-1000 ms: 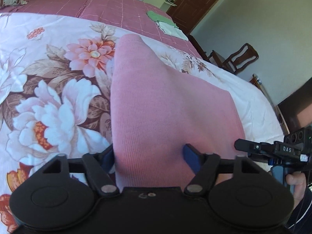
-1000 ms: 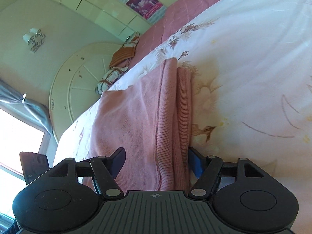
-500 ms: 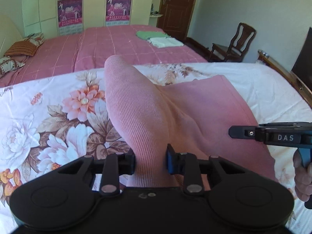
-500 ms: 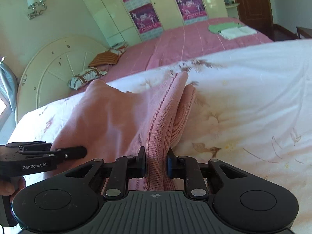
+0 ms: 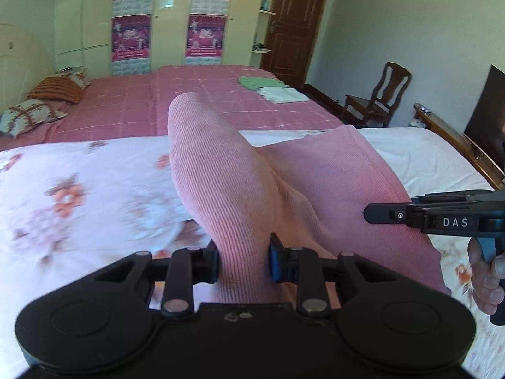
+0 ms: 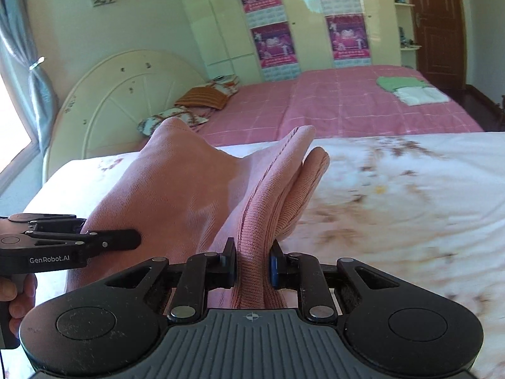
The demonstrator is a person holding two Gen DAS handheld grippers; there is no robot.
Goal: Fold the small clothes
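Observation:
A pink ribbed knit garment (image 5: 233,183) lies partly folded on a white floral bedspread (image 5: 79,189). My left gripper (image 5: 243,260) is shut on its near left edge and holds it raised off the bed. My right gripper (image 6: 252,267) is shut on the bunched right edge of the same garment (image 6: 189,195), also raised. The right gripper shows in the left wrist view (image 5: 442,218), and the left gripper shows in the right wrist view (image 6: 69,246). The far end of the garment hangs toward the bedspread.
A second bed with a pink checked cover (image 5: 195,94) lies beyond, with folded green and white clothes (image 5: 271,88) and pillows (image 5: 47,101) on it. A wooden chair (image 5: 378,98) and a door (image 5: 293,22) stand at the right. A round headboard (image 6: 126,94) stands at the left.
Both grippers closed on the garment's near edges, then lifted them up off the bed. The cameras tilted up from the bedspread toward the room.

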